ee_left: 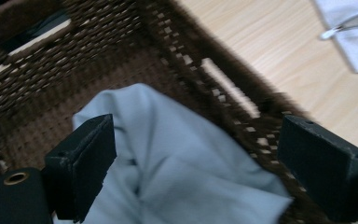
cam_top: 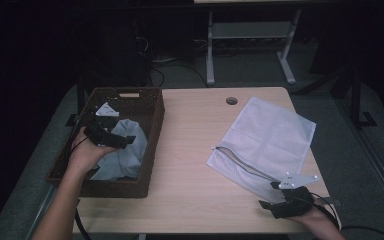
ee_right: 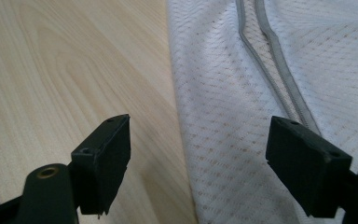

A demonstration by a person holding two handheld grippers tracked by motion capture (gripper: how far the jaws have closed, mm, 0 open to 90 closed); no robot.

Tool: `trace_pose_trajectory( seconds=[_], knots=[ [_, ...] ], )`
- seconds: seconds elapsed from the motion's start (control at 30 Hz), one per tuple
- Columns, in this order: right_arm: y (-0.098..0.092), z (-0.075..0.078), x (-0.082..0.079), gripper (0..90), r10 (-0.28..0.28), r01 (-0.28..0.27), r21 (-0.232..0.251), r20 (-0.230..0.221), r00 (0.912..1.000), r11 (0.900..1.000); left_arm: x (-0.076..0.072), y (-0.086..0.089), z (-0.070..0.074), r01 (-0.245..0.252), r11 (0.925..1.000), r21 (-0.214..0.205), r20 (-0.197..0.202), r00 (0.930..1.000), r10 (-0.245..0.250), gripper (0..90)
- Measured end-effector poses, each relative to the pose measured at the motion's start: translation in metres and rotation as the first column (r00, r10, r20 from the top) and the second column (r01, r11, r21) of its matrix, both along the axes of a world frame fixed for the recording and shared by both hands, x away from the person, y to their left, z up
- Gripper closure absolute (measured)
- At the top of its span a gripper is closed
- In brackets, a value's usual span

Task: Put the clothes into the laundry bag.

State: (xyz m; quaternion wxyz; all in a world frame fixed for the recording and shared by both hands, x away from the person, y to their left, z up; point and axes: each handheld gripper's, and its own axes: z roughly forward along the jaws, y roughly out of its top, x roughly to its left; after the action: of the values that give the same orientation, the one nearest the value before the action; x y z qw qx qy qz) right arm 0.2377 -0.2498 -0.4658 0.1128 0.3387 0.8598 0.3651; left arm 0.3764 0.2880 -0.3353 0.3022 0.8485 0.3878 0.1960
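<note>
A dark brown wicker basket (cam_top: 152, 145) sits at the table's left, holding a crumpled pale blue cloth (cam_top: 127, 152). My left gripper (cam_top: 125, 141) hovers inside the basket just over that cloth, open, nothing between its jaws. In the left gripper view the cloth (ee_left: 177, 172) lies below and between the wide-spread jaws of the left gripper (ee_left: 205, 172), with the basket wall (ee_left: 121, 42) behind. A white mesh laundry bag (cam_top: 267, 137) with a grey zipper (ee_right: 279, 74) lies flat at the right. My right gripper (cam_top: 275, 192) is open above the bag's near corner; the bag (ee_right: 233, 140) spans the gap of the right gripper (ee_right: 198, 165).
The light wood table (cam_top: 195, 150) has a round cable hole (cam_top: 231, 100) near its far edge. The bag's zipper pull (ee_left: 328, 33) rests on the wood between basket and bag. A white desk frame (cam_top: 210, 50) and cables stand on the dark floor beyond.
</note>
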Motion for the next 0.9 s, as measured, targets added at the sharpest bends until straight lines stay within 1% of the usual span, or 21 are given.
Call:
trace_pose_trajectory(
  seconds=[0.03, 0.1, 0.17, 0.2, 0.23, 0.3, 0.33, 0.37, 0.4, 0.47, 0.5, 0.53, 0.57, 0.6, 0.63, 0.67, 0.7, 0.77, 0.8, 0.83, 0.9],
  knots=[
    [0.0, 0.0, 0.0, 21.1, 0.0, 0.0, 0.0, 0.0, 1.0, 1.0, 0.004, 0.003, -0.002, -0.006, 1.0, -0.001, -0.005, 1.0, 0.006, 11.2],
    [-0.001, 0.0, 0.0, 21.0, -0.002, 0.002, 0.0, -0.001, 1.0, 1.0, 0.013, 0.009, -0.01, -0.018, 0.9998, 0.005, -0.03, 0.9994, 0.019, 11.0],
    [-0.001, 0.0, -0.001, 21.0, -0.003, 0.003, 0.0, -0.001, 1.0, 1.0, 0.016, 0.01, -0.013, -0.025, 0.9997, 0.003, -0.032, 0.9992, 0.025, 10.9],
    [-0.001, 0.0, -0.001, 21.0, -0.003, 0.003, 0.0, -0.001, 1.0, 1.0, 0.019, 0.012, -0.015, -0.028, 0.9995, 0.012, -0.035, 0.999, 0.028, 10.9],
    [-0.001, 0.0, 0.0, 21.0, -0.005, 0.005, -0.001, -0.001, 1.0, 1.0, 0.025, 0.014, -0.021, -0.031, 0.9994, 0.012, -0.048, 0.9983, 0.032, 10.8],
    [-0.002, 0.0, 0.0, 21.0, -0.005, 0.005, 0.0, -0.001, 1.0, 1.0, 0.03, 0.016, -0.027, -0.032, 0.9994, 0.012, -0.063, 0.9975, 0.033, 10.8],
    [-0.002, 0.0, 0.0, 21.0, -0.005, 0.005, 0.0, -0.001, 1.0, 1.0, 0.03, 0.016, -0.027, -0.032, 0.9994, 0.012, -0.063, 0.9975, 0.033, 10.8],
    [-0.001, 0.0, 0.0, 21.0, -0.002, 0.002, -0.002, -0.001, 1.0, 1.0, 0.036, 0.019, -0.034, -0.031, 0.9993, 0.021, -0.082, 0.9961, 0.033, 10.8],
    [-0.001, 0.0, 0.0, 21.0, -0.001, 0.001, -0.004, -0.001, 1.0, 1.0, 0.039, 0.02, -0.037, -0.036, 0.999, 0.027, -0.088, 0.9953, 0.038, 10.8],
    [-0.001, 0.0, 0.0, 21.0, -0.001, 0.001, -0.005, -0.002, 1.0, 1.0, 0.041, 0.021, -0.04, -0.04, 0.9987, 0.033, -0.09, 0.995, 0.043, 10.8],
    [-0.001, 0.0, 0.0, 21.0, -0.001, 0.001, -0.005, -0.002, 1.0, 1.0, 0.043, 0.023, -0.043, -0.041, 0.9982, 0.042, -0.096, 0.9944, 0.045, 10.8],
    [-0.002, 0.0, 0.0, 21.0, -0.004, 0.004, -0.004, -0.003, 1.0, 1.0, 0.047, 0.026, -0.049, -0.049, 0.9978, 0.045, -0.109, 0.9926, 0.054, 10.5],
    [-0.002, 0.0, 0.0, 21.0, -0.004, 0.004, -0.004, -0.003, 1.0, 1.0, 0.047, 0.026, -0.049, -0.049, 0.9978, 0.045, -0.109, 0.9926, 0.054, 10.4],
    [-0.002, 0.0, 0.0, 20.9, -0.003, 0.003, -0.004, -0.004, 1.0, 1.0, 0.048, 0.028, -0.053, -0.054, 0.9977, 0.041, -0.116, 0.9915, 0.059, 10.4],
    [-0.002, 0.0, 0.0, 20.7, -0.001, 0.001, -0.006, -0.004, 1.0, 1.0, 0.051, 0.03, -0.059, -0.06, 0.9974, 0.04, -0.135, 0.9887, 0.064, 10.1],
    [-0.002, 0.0, 0.0, 20.6, 0.001, -0.001, -0.005, -0.005, 1.0, 1.0, 0.052, 0.031, -0.062, -0.062, 0.9972, 0.042, -0.147, 0.9868, 0.067, 10.0],
    [-0.002, 0.0, 0.0, 20.5, 0.001, -0.001, -0.004, -0.008, 1.0, 1.0, 0.052, 0.031, -0.062, -0.062, 0.9972, 0.042, -0.147, 0.9868, 0.067, 10.0],
    [-0.001, 0.0, 0.0, 20.4, 0.002, -0.002, -0.004, -0.011, 0.9999, 1.0, 0.053, 0.032, -0.069, -0.059, 0.9976, 0.037, -0.158, 0.9853, 0.064, 9.9],
    [-0.001, -0.001, 0.0, 20.4, 0.004, -0.004, -0.004, -0.011, 0.9999, 1.0, 0.054, 0.032, -0.074, -0.06, 0.9976, 0.034, -0.173, 0.9828, 0.065, 9.9],
    [-0.001, -0.001, 0.001, 20.4, 0.005, -0.005, -0.006, -0.013, 0.9999, 1.0, 0.054, 0.032, -0.074, -0.06, 0.9976, 0.034, -0.173, 0.9828, 0.065, 9.9],
    [-0.001, -0.001, 0.001, 20.4, 0.004, -0.004, -0.005, -0.015, 0.9999, 1.0, 0.055, 0.032, -0.081, -0.061, 0.9977, 0.03, -0.193, 0.979, 0.066, 10.0]
  ],
)
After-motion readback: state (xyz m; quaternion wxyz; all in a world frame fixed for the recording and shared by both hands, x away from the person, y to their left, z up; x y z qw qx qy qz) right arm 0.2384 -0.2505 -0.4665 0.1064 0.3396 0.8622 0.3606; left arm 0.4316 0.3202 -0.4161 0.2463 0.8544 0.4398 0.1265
